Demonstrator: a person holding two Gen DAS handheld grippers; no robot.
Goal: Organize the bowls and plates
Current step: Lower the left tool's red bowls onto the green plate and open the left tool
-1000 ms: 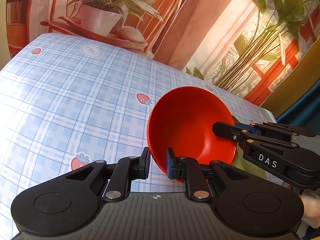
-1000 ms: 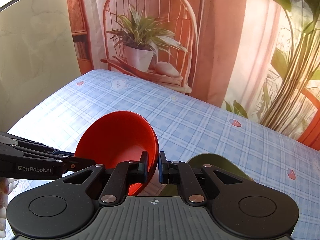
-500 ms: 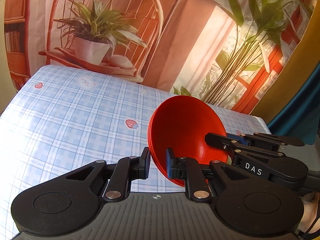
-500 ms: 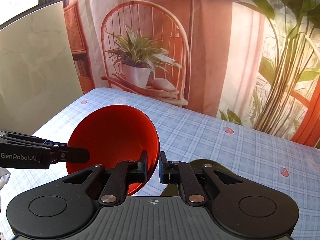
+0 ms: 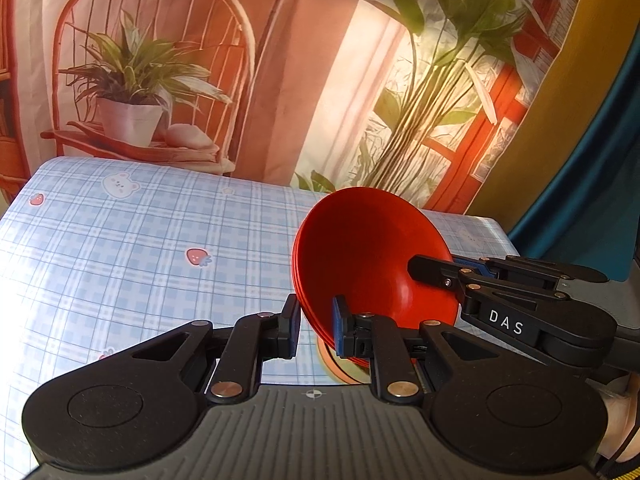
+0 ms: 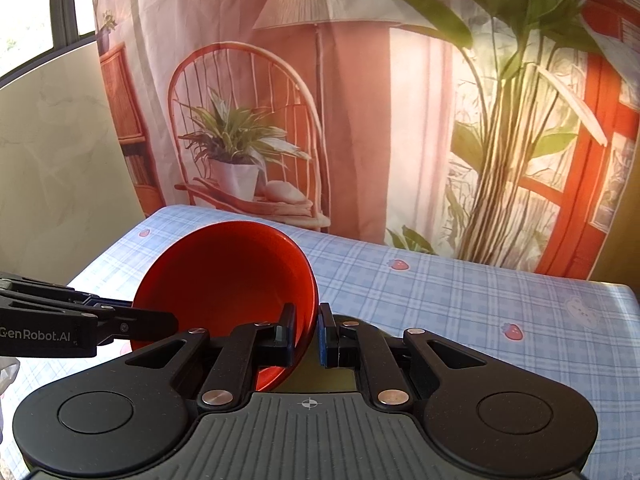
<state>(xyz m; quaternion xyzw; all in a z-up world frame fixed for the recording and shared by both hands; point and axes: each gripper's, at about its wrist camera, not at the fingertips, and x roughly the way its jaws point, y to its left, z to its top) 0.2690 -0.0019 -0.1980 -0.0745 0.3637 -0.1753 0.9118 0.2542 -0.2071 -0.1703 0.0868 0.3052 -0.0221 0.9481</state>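
Both claws (image 5: 316, 326) (image 6: 306, 334) pinch the red bowl (image 5: 372, 264).

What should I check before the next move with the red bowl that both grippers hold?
1. Rim of red bowl between the fingers of left gripper: ok.
2. Opposite rim between the fingers of right gripper: ok.
3. Bowl level: not ok, it is tilted.
4. Bowl empty inside: ok.
5. What lies under the bowl: cannot tell, mostly hidden.
6. Single bowl or nested stack: cannot tell.
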